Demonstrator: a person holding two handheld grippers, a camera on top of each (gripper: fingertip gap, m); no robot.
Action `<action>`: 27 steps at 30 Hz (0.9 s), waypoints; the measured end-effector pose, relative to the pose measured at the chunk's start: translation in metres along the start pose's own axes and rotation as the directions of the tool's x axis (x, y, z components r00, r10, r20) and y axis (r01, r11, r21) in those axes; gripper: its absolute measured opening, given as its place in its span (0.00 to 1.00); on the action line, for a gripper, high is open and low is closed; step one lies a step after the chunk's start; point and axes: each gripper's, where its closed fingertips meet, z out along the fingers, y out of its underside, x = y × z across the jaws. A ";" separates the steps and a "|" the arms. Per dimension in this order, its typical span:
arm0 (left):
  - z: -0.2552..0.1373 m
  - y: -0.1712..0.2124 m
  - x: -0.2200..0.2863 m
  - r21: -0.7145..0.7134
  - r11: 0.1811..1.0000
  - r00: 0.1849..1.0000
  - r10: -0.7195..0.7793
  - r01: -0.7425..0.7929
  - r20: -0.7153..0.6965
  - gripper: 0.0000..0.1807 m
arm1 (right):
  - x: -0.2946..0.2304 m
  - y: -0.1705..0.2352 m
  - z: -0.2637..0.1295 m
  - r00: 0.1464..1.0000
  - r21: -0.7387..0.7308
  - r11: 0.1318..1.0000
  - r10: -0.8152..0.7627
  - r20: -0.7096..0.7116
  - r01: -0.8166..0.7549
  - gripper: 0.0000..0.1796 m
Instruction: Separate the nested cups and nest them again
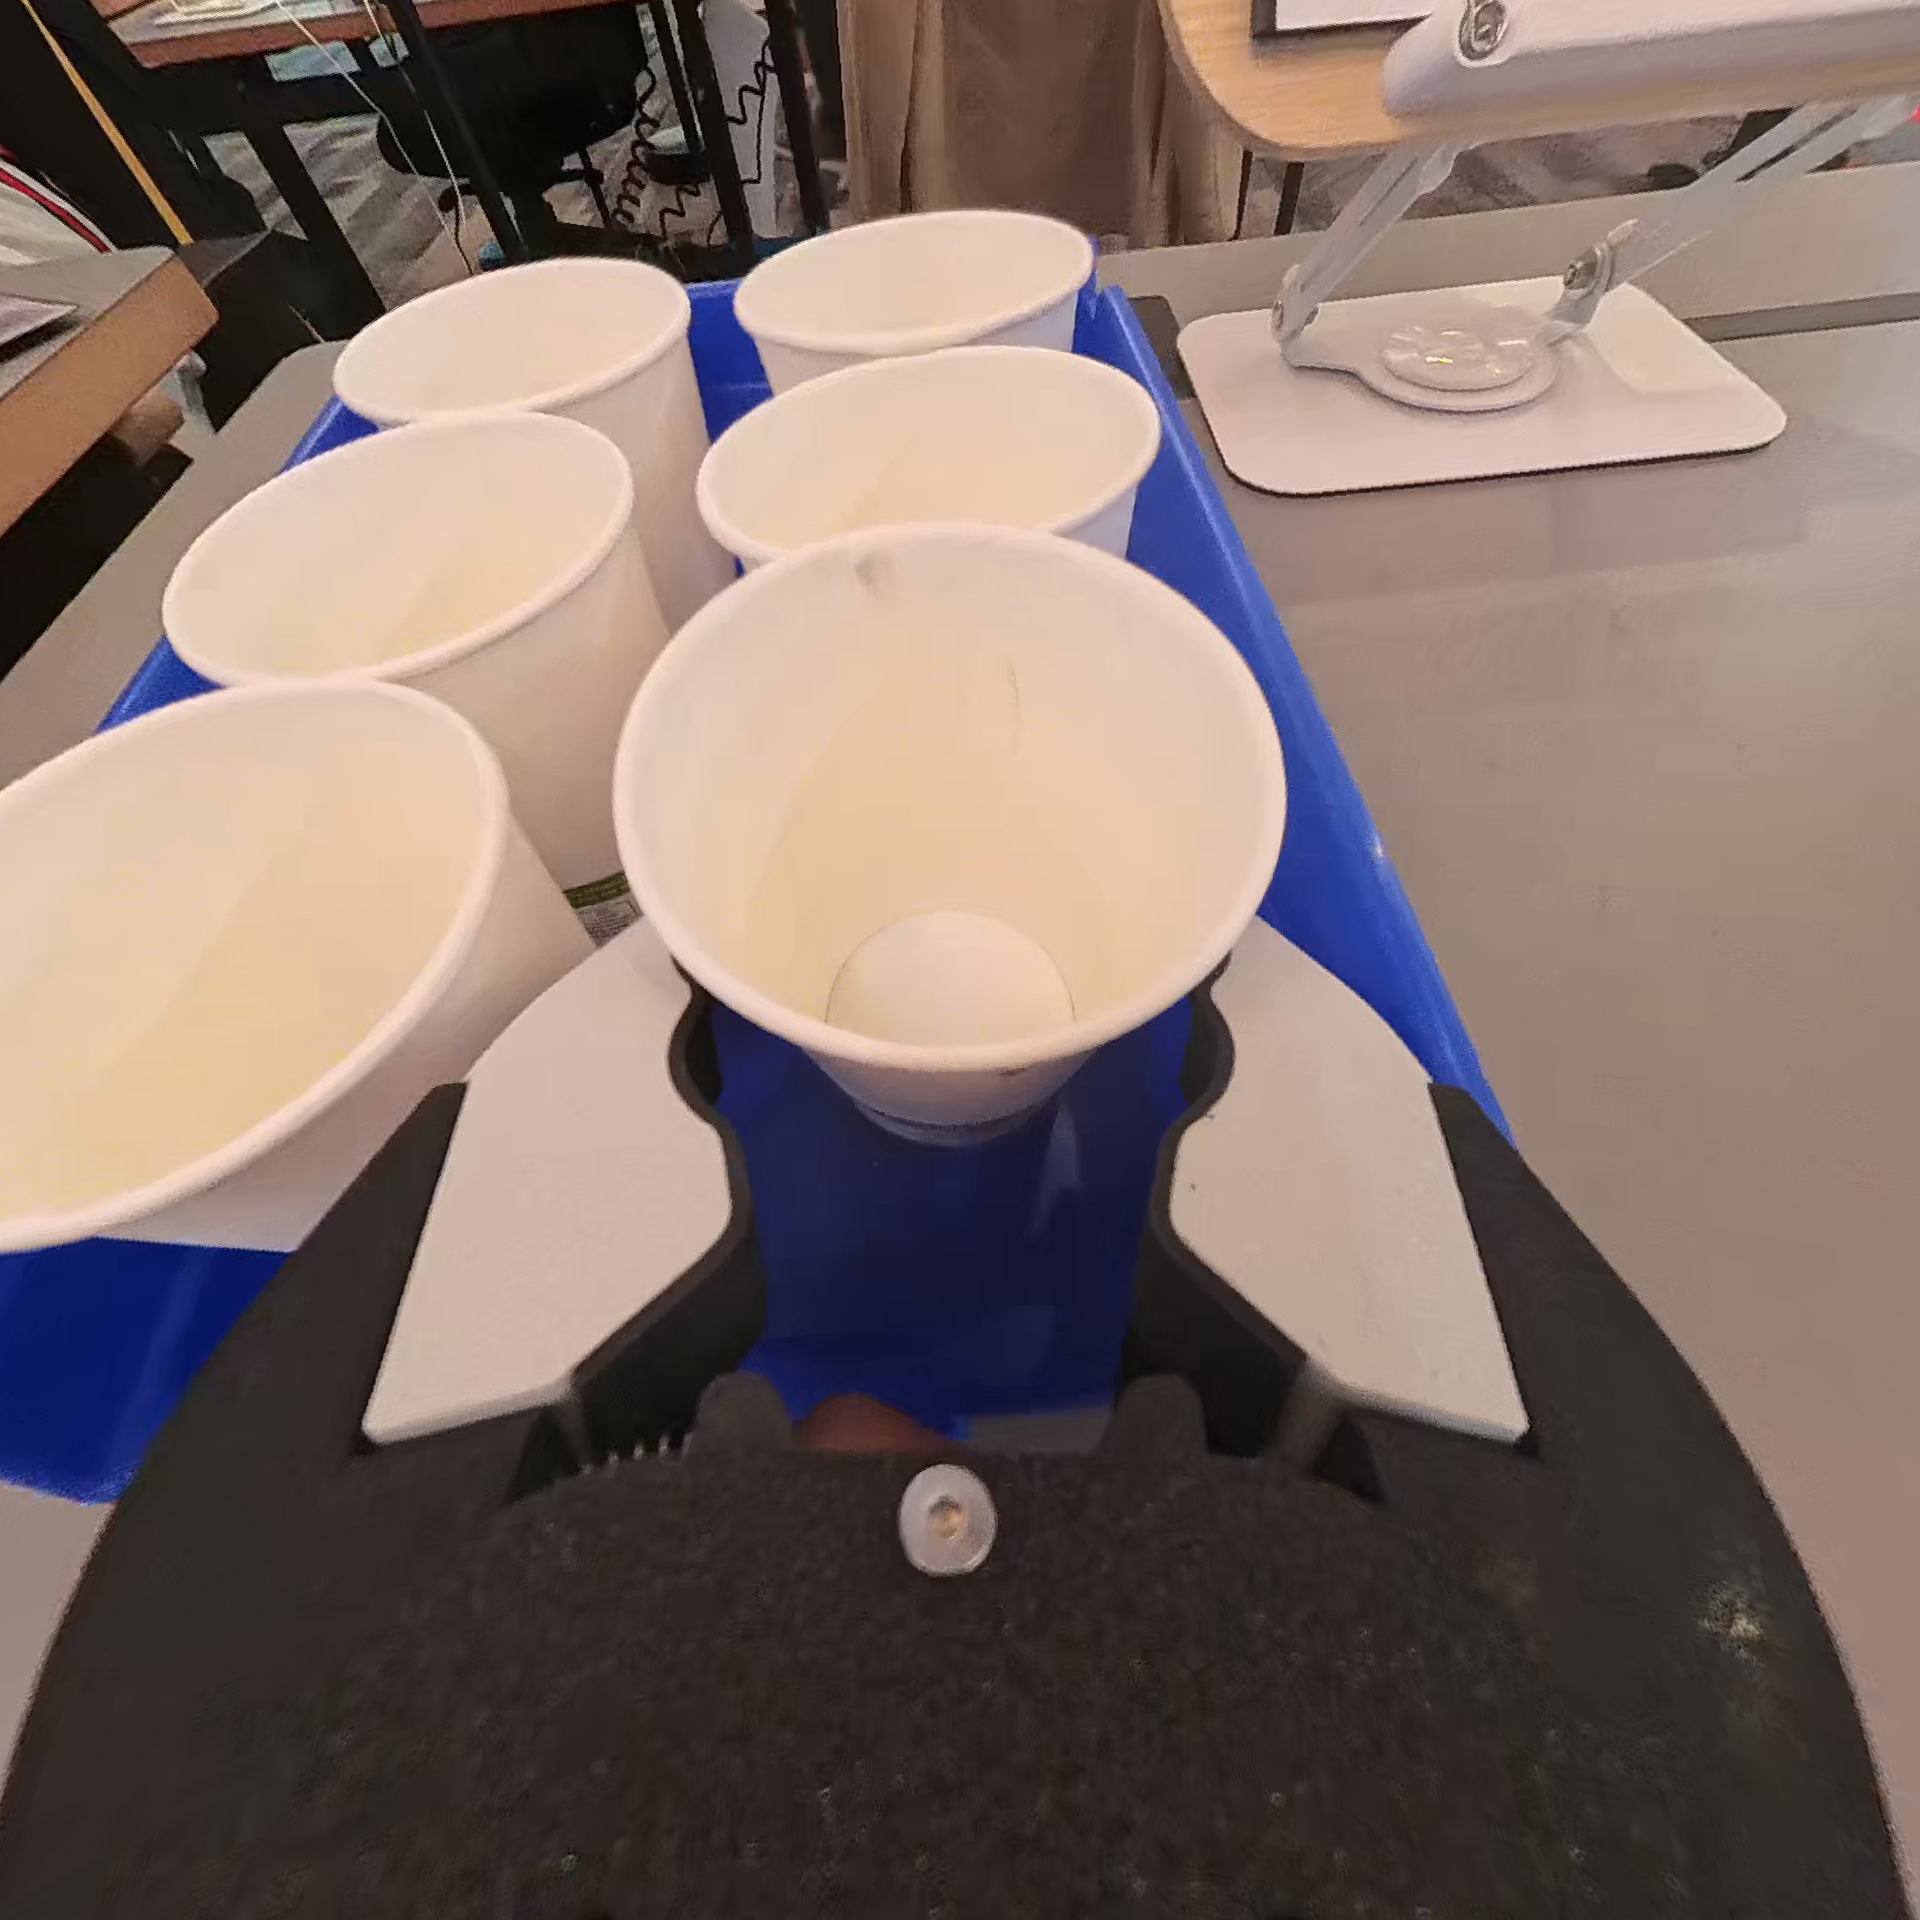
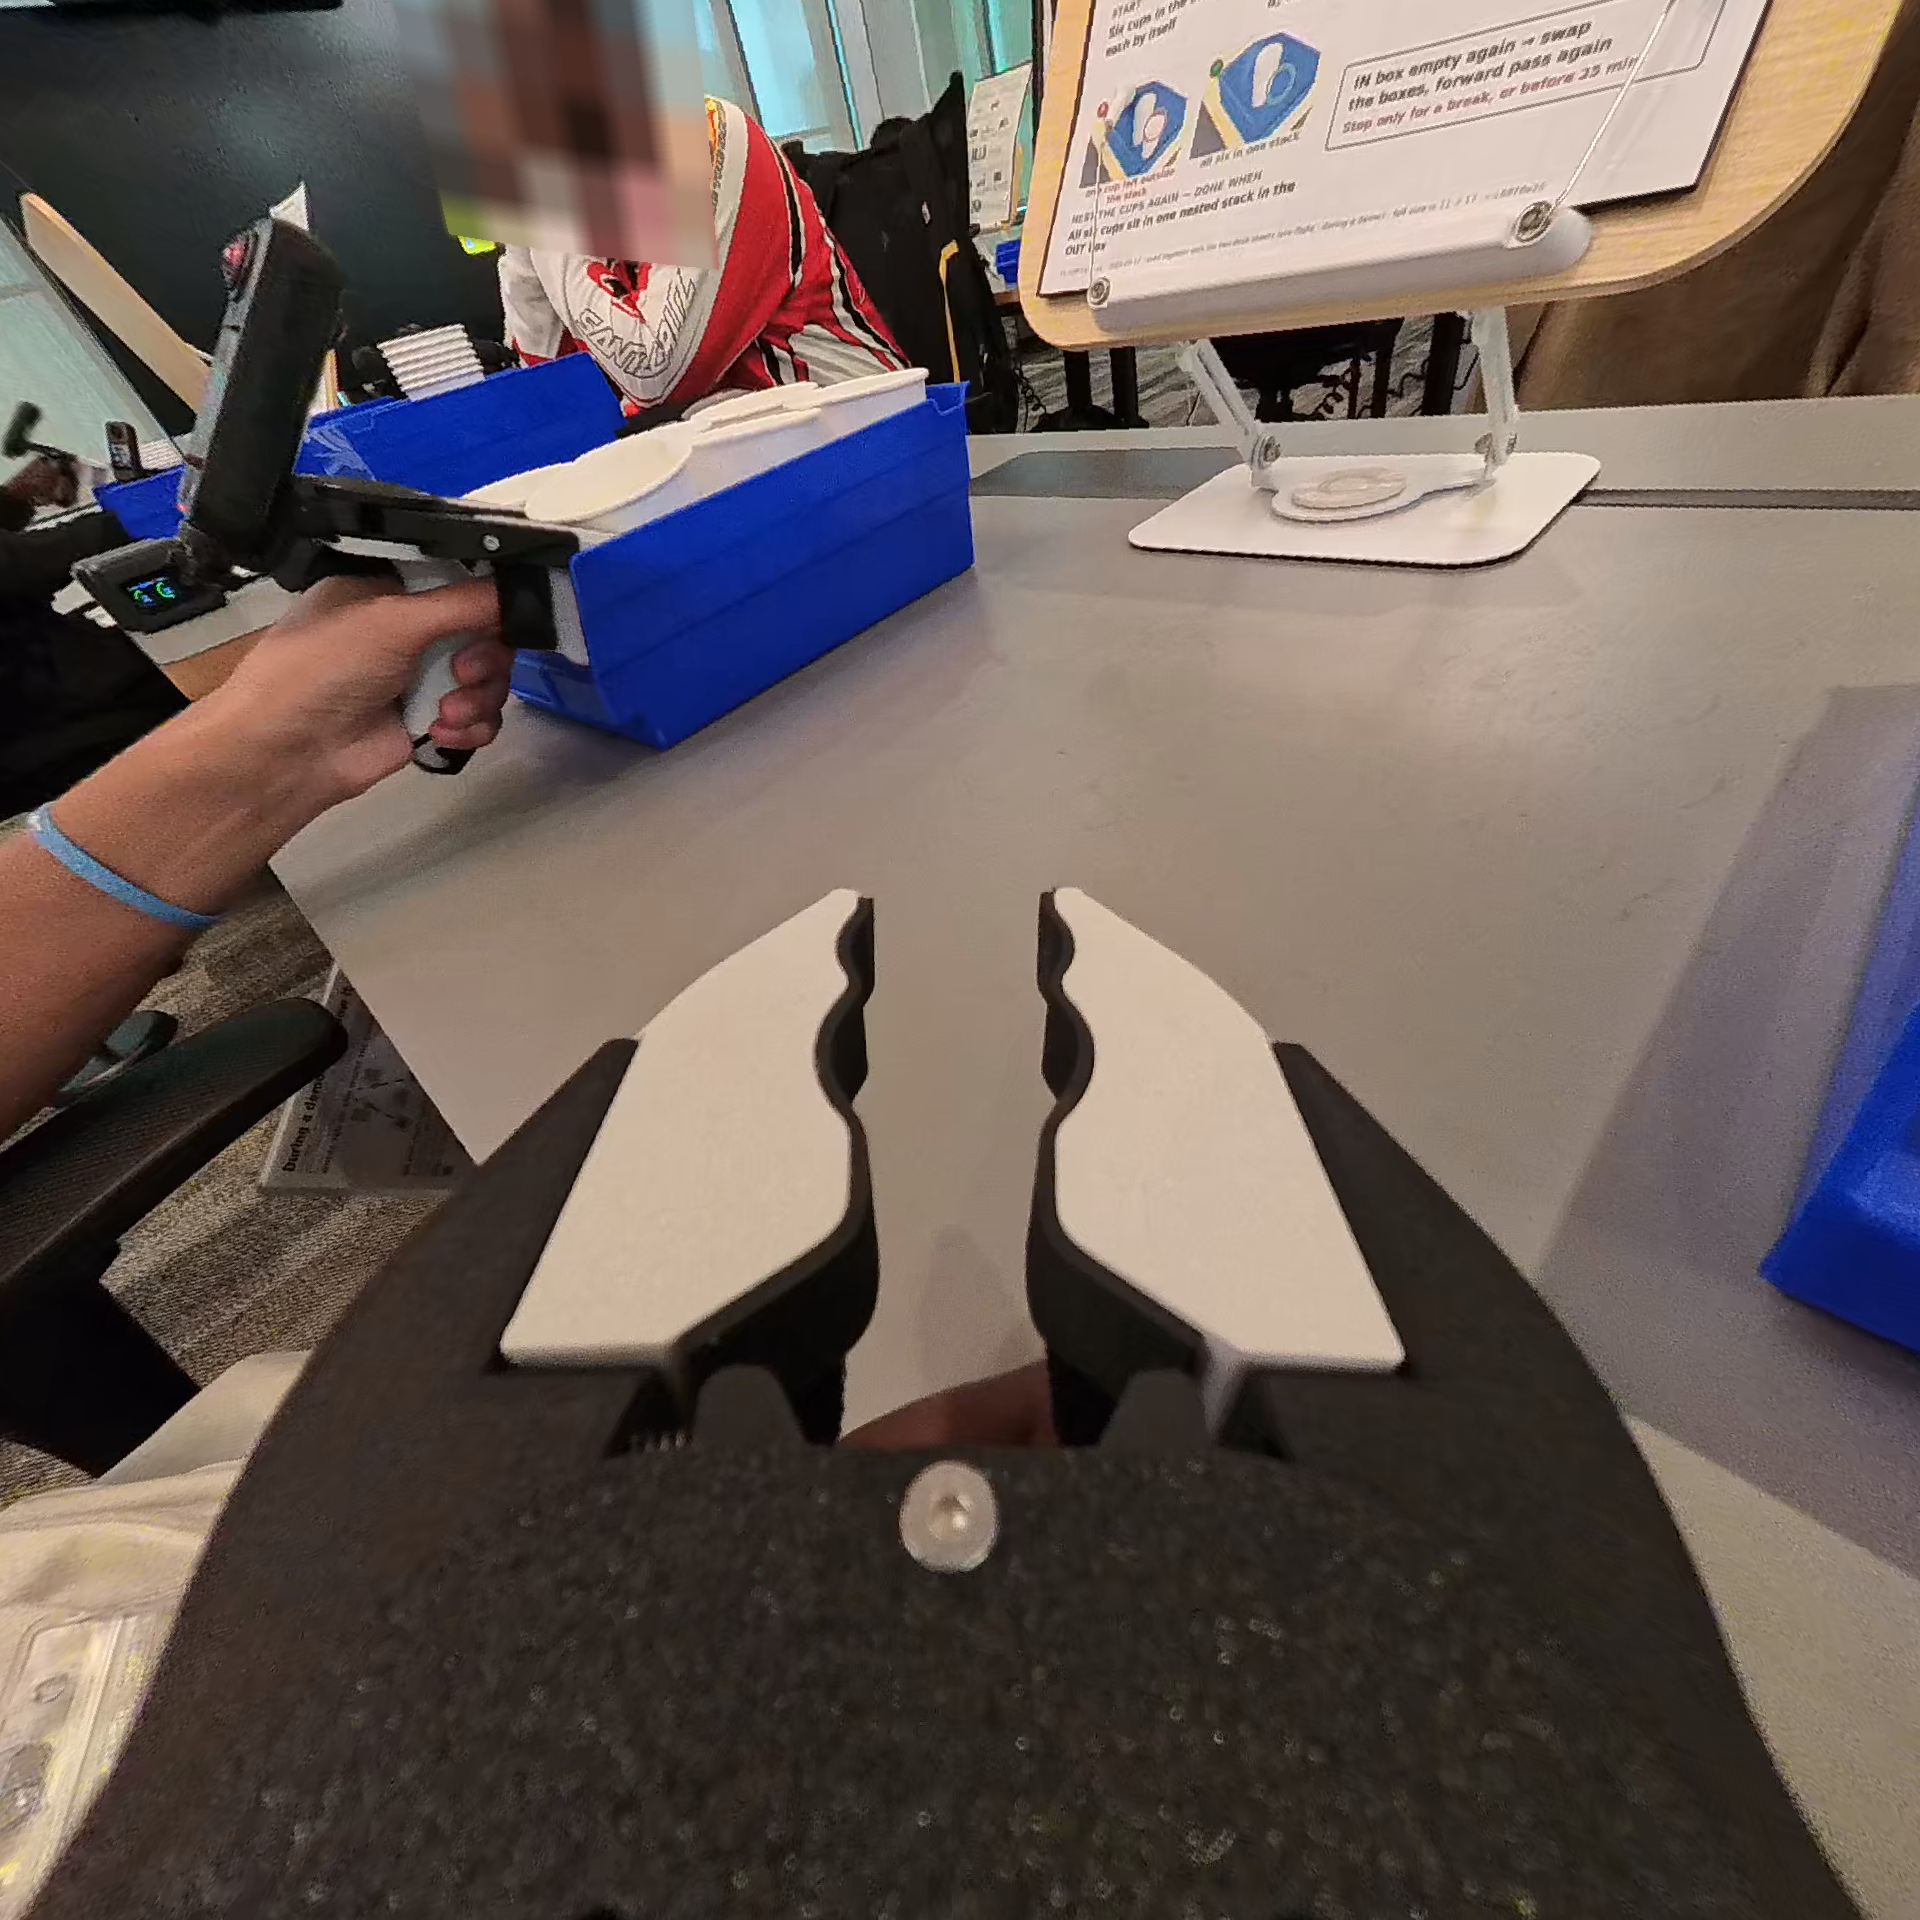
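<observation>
**Left wrist view: tongs straddle a paper cup in a blue bin**

Left wrist view shows the left tongs [image 1: 951,1039] spread wide around the lower wall of the nearest white paper cup [image 1: 948,790], which stands at the near right of a blue bin [image 1: 1299,790]. Whether the pads actually press the cup wall cannot be told; the cup's flared rim hides the contact on both sides. Five more cups stand upright and separate in the same bin: the near-left cup [image 1: 208,935], the middle-left cup [image 1: 405,561], the far-left cup [image 1: 520,332], the middle-right cup [image 1: 925,447] and the far-right cup [image 1: 914,281]. They form two rows of three, rims close together. The bin sits on a grey bench [image 1: 1610,779], with a white stand [image 1: 1486,405] just beyond its far right corner.

Right wrist view shows the right tongs [image 2: 954,914] parted, with nothing between them, hovering over bare bench well apart from the bin. A hand [image 2: 343,675] grips the left tool's handle at the bin's near end. The stand carries an instruction sheet [image 2: 1351,114]. A second blue bin [image 2: 1860,1195] shows at the right edge.
</observation>
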 end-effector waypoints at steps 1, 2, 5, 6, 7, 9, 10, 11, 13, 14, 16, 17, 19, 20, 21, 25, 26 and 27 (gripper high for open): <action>0.001 -0.001 0.000 0.007 1.000 1.000 -0.002 0.002 0.001 0.48 | 0.000 0.000 0.000 1.000 -0.001 1.000 0.000 0.001 0.000 0.17; 0.000 -0.002 -0.001 0.018 1.000 1.000 -0.010 0.010 0.006 0.48 | -0.001 0.000 0.000 1.000 -0.001 1.000 -0.003 0.001 0.003 0.17; -0.002 -0.003 -0.001 0.040 0.999 1.000 -0.020 0.020 0.002 0.48 | -0.002 0.001 0.000 1.000 -0.007 1.000 -0.012 0.003 0.012 0.16; -0.005 -0.004 -0.001 0.048 0.999 1.000 -0.023 0.023 -0.006 0.47 | -0.002 0.001 0.000 1.000 -0.008 1.000 -0.012 0.003 0.012 0.16; -0.009 -0.005 0.000 0.062 0.998 1.000 -0.025 0.026 -0.017 0.47 | -0.002 0.001 0.000 1.000 -0.008 1.000 -0.011 0.005 0.011 0.16; -0.019 -0.010 0.002 0.088 0.996 0.999 -0.018 0.023 -0.049 0.47 | -0.002 0.001 0.000 1.000 -0.010 1.000 -0.007 0.007 0.007 0.16; -0.027 -0.013 0.004 0.109 0.994 0.997 -0.012 0.020 -0.072 0.47 | -0.001 0.001 -0.001 1.000 -0.008 1.000 -0.007 0.006 0.007 0.16; -0.035 -0.016 0.005 0.124 0.992 0.996 -0.004 0.016 -0.092 0.47 | 0.000 0.000 -0.001 1.000 -0.007 1.000 -0.009 0.005 0.009 0.16; -0.052 -0.023 0.009 0.159 0.987 0.990 0.026 -0.003 -0.142 0.47 | 0.002 0.000 -0.002 1.000 -0.007 1.000 -0.010 0.002 0.010 0.16; -0.060 -0.027 0.010 0.177 0.984 0.986 0.043 -0.014 -0.159 0.47 | 0.002 0.000 -0.002 1.000 -0.007 1.000 -0.007 0.005 0.007 0.17; -0.076 -0.034 0.009 0.210 0.977 0.981 0.075 -0.036 -0.178 0.47 | 0.001 -0.001 -0.003 1.000 -0.005 1.000 0.001 0.023 -0.001 0.17; -0.085 -0.038 0.009 0.230 0.972 0.976 0.091 -0.043 -0.199 0.46 | 0.000 -0.002 -0.003 0.999 -0.005 1.000 0.002 0.037 -0.002 0.17; -0.102 -0.047 0.012 0.267 0.962 0.957 0.127 -0.055 -0.259 0.46 | -0.004 -0.004 -0.003 0.997 0.002 1.000 0.007 0.083 -0.007 0.17; -0.110 -0.053 0.015 0.286 0.957 0.943 0.144 -0.055 -0.299 0.46 | -0.007 -0.006 -0.003 0.993 0.005 1.000 0.010 0.118 -0.010 0.17; -0.119 -0.059 0.020 0.303 0.952 0.922 0.156 -0.045 -0.353 0.46 | -0.010 -0.008 -0.003 0.987 0.002 1.000 0.018 0.159 -0.019 0.17; -0.150 -0.082 0.049 0.360 0.933 0.797 0.220 -0.004 -0.562 0.46 | -0.033 -0.016 0.003 0.934 -0.030 0.998 0.066 0.351 -0.060 0.21; -0.156 -0.087 0.057 0.376 0.927 0.766 0.241 0.000 -0.596 0.46 | -0.038 -0.019 0.006 0.921 -0.036 0.998 0.065 0.384 -0.056 0.22; -0.161 -0.090 0.066 0.381 0.925 0.730 0.262 -0.003 -0.631 0.46 | -0.043 -0.021 0.009 0.909 -0.045 0.998 0.059 0.412 -0.045 0.24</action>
